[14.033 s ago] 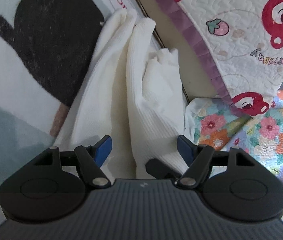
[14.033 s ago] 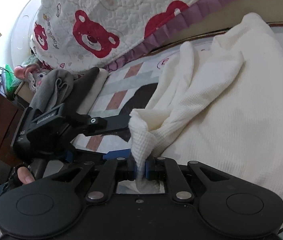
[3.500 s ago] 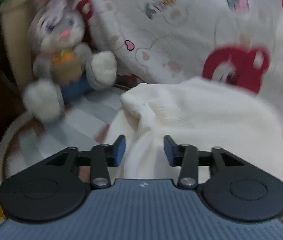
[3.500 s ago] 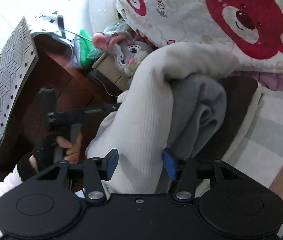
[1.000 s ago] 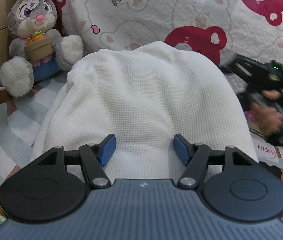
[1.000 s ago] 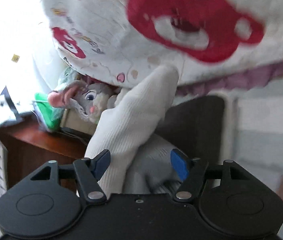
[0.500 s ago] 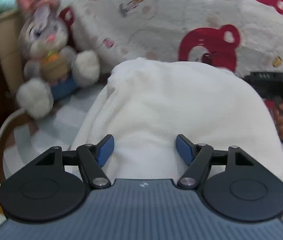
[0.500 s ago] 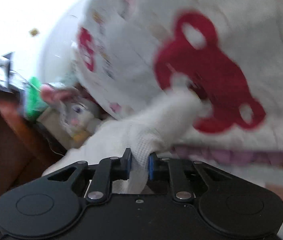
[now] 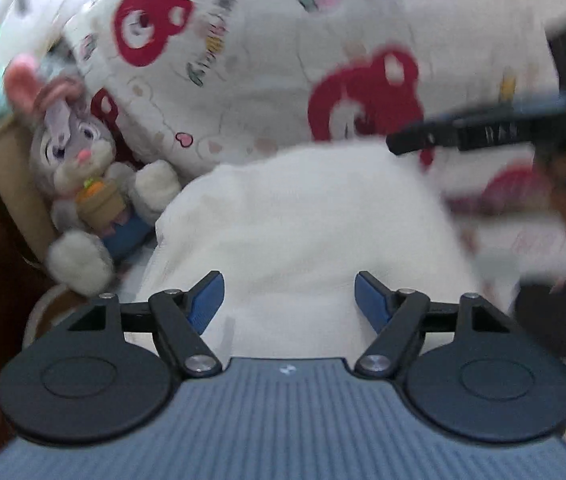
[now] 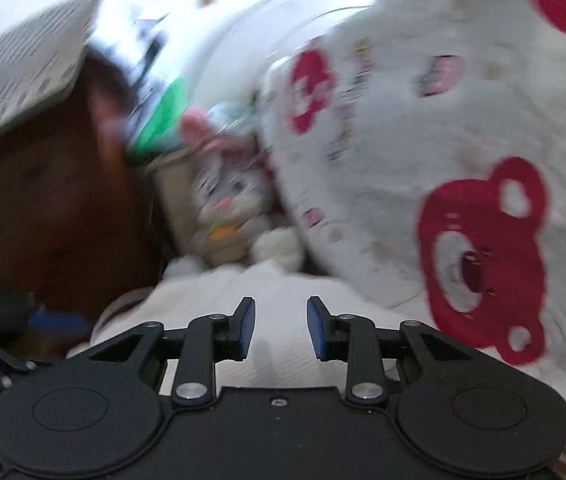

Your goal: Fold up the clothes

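Both claws hover over the white garment (image 9: 303, 220): left claw (image 9: 289, 298) wide apart, right claw (image 10: 280, 328) opening, pads clear of the cloth between them.

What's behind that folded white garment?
Behind the white garment a bear-print quilt rises, with a plush rabbit beside it. Whatever lies under the garment is covered.

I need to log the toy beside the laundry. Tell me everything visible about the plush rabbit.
The plush rabbit is grey with white paws and feet, pink-lined ears, a pink nose and large eyes. It sits upright, hugging a tan pot with an orange carrot, blue showing at its lap. It leans against the bear-print quilt, with the white garment beside one paw; contact is unclear. Both views blur it.
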`<state>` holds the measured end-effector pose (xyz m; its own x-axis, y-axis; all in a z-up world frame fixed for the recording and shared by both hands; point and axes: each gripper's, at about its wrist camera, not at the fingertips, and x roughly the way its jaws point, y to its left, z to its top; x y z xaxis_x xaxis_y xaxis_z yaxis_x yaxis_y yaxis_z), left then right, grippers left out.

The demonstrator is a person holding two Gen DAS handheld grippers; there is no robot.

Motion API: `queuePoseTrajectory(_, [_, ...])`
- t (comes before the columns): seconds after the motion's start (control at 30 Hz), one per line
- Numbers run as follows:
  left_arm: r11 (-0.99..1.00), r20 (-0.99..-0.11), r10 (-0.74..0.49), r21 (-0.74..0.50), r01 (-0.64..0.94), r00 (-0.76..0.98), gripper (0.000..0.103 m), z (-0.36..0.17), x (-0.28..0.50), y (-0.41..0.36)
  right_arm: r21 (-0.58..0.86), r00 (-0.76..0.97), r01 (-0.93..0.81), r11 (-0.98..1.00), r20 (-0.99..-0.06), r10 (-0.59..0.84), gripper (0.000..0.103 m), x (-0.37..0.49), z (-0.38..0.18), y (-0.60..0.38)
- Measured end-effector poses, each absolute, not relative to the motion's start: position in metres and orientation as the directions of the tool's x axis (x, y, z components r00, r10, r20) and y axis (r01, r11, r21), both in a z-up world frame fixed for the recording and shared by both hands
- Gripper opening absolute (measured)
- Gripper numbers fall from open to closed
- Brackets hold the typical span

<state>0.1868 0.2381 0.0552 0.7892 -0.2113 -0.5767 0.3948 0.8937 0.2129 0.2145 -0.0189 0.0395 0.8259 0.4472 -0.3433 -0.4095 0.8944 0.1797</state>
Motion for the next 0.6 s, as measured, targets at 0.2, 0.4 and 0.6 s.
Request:
queuePoseTrajectory(0.2, [0.958, -0.704, -0.167, 0.049, 0.282, 0.69, 0.084, 0.049, 0.302, 0.274, 0.188, 0.804, -0.415, 0.89, -0.382, 0.456, 0.035, 0.232, 0.013, -0.003])
queuePoseTrajectory(0.4, [0.974, -0.774, -0.044, 0.108, 0.199, 0.631, 0.084, 0.033, 0.365, 0.282, 0.161, 0.804, -0.396, 0.904, -0.414, 0.426, 0.035, 0.225, -0.002, 0.003])
queuePoseTrajectory(0.6, [0.994, -0.752, -0.022, 0.054, 0.096, 0.659, 0.083, 0.041, 0.368, 0.299, 0.095, 0.837, -0.381, 0.92, -0.388, 0.386, 0.035, 0.213, -0.01, 0.013])
